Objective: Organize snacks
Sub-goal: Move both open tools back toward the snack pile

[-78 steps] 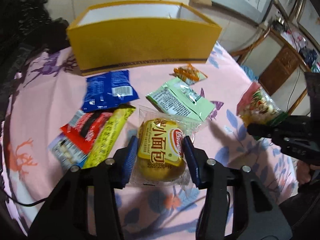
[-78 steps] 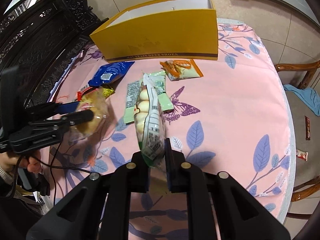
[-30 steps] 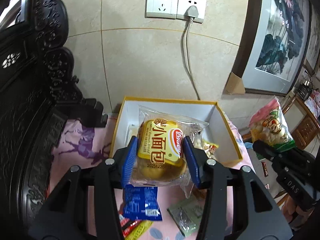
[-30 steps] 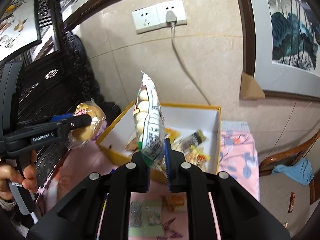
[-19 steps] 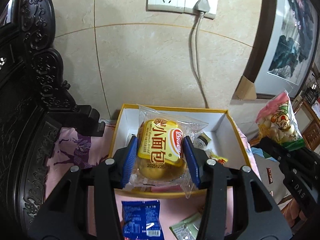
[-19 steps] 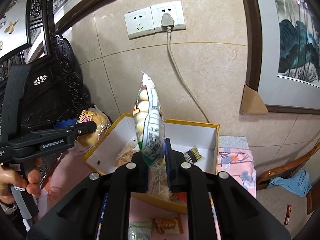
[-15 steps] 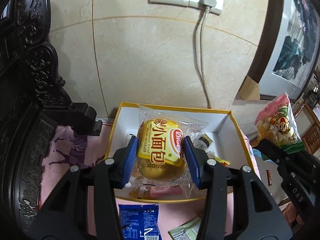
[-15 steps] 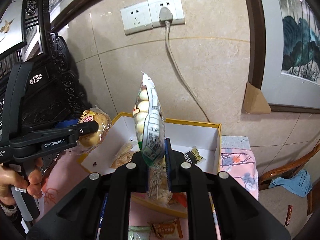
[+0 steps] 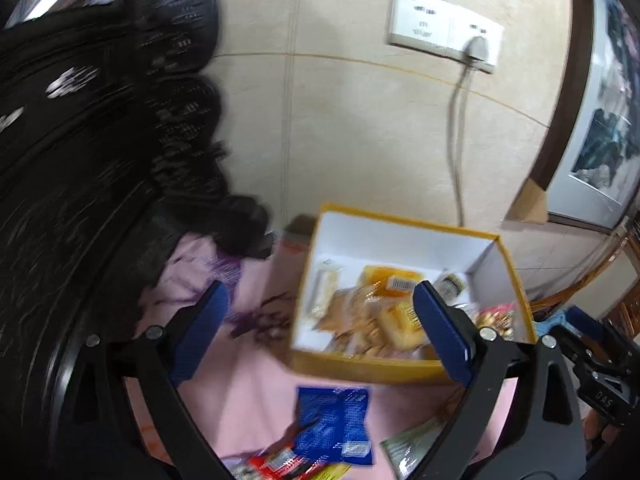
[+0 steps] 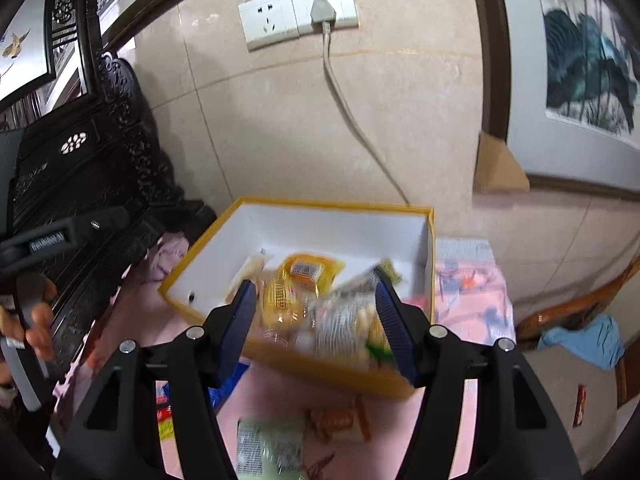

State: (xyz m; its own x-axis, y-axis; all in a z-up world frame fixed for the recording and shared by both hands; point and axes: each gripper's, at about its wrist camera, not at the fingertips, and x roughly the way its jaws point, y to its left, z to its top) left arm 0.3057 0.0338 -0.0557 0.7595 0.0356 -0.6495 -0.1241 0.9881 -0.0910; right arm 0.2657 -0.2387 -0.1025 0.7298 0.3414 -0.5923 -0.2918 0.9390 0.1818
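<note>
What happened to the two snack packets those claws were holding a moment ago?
Both were let go. The left gripper and right gripper have just been opening, and the bread and the puffed-snack bag now lie in the yellow box. The blue packet stays on the table.

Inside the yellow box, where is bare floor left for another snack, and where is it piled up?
In the yellow box, bare white floor remains along its left and back walls. The snack pile crowds the near right part.
</note>
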